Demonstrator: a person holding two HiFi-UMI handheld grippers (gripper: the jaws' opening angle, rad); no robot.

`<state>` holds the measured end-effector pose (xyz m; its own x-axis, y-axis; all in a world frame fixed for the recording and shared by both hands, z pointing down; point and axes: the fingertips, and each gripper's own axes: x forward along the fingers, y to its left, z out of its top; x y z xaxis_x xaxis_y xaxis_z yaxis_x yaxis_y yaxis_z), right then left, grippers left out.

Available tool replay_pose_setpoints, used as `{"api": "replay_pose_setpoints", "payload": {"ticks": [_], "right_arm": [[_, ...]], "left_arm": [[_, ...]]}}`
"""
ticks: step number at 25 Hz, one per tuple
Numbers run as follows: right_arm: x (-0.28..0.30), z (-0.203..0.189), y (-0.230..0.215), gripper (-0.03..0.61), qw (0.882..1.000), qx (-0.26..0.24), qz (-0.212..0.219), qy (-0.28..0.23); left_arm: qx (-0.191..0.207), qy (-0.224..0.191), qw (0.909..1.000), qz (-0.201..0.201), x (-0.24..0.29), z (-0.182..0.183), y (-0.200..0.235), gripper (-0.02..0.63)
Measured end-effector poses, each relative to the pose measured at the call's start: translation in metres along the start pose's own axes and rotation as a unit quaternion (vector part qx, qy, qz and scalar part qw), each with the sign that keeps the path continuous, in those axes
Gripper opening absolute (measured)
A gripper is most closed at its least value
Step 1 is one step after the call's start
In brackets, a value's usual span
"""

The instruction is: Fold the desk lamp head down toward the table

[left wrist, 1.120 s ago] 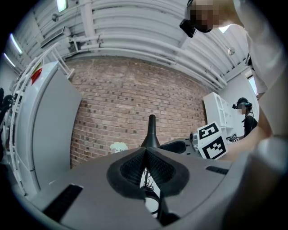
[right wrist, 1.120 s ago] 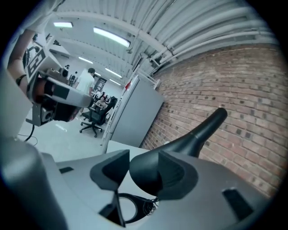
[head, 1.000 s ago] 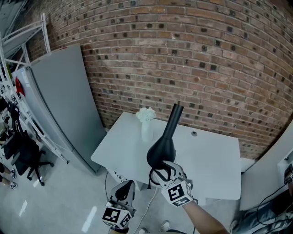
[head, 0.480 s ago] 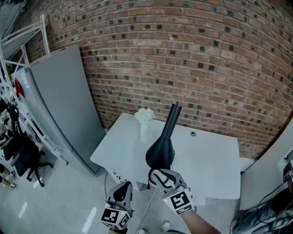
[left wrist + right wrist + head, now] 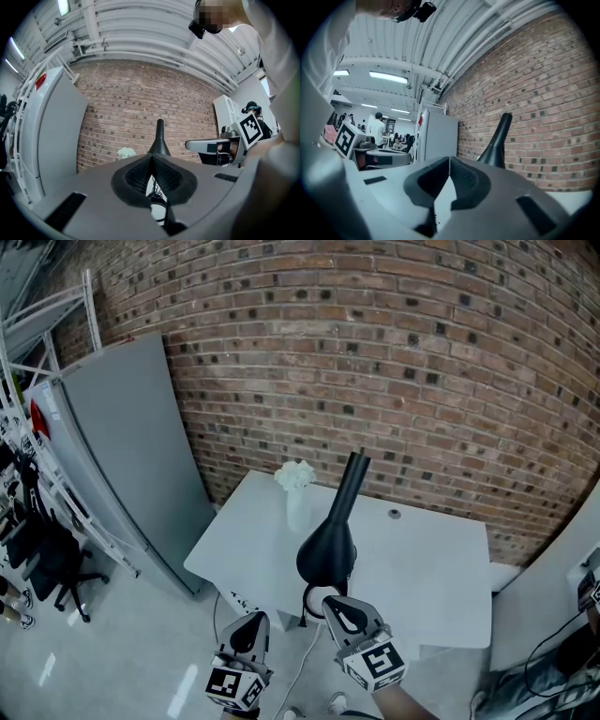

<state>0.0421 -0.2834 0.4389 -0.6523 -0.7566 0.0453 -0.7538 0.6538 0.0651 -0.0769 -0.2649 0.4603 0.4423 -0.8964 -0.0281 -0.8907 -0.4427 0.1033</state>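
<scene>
A black desk lamp stands on the white table; its cone-shaped head faces me and its neck rises toward the brick wall. My right gripper is just in front of and below the head, apart from it. Its jaws are closing and meet tip to tip with nothing between them; the lamp shows beyond them. My left gripper hangs lower left, off the table's front edge, shut and empty, with the lamp ahead of it.
A white vase of white flowers stands on the table just left of the lamp. A tall grey cabinet stands to the left, with metal shelving behind it. A brick wall backs the table. A cable hangs at the front edge.
My right gripper has drawn back from the lamp head toward me, rolled, and its jaws have gone from wide open to shut. The left gripper and the lamp have stayed put.
</scene>
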Motion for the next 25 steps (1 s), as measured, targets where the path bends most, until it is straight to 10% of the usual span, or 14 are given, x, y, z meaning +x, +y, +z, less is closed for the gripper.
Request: {"api": "replay_pose_setpoints", "payload": {"ticks": [25], "right_arm": [[-0.018,-0.003,-0.001,0.017,1.000,0.014,0.002,0.003]], "left_arm": [[-0.001,-0.002,1.0000,-0.008,0.002,0.001,-0.015,0.008]]}}
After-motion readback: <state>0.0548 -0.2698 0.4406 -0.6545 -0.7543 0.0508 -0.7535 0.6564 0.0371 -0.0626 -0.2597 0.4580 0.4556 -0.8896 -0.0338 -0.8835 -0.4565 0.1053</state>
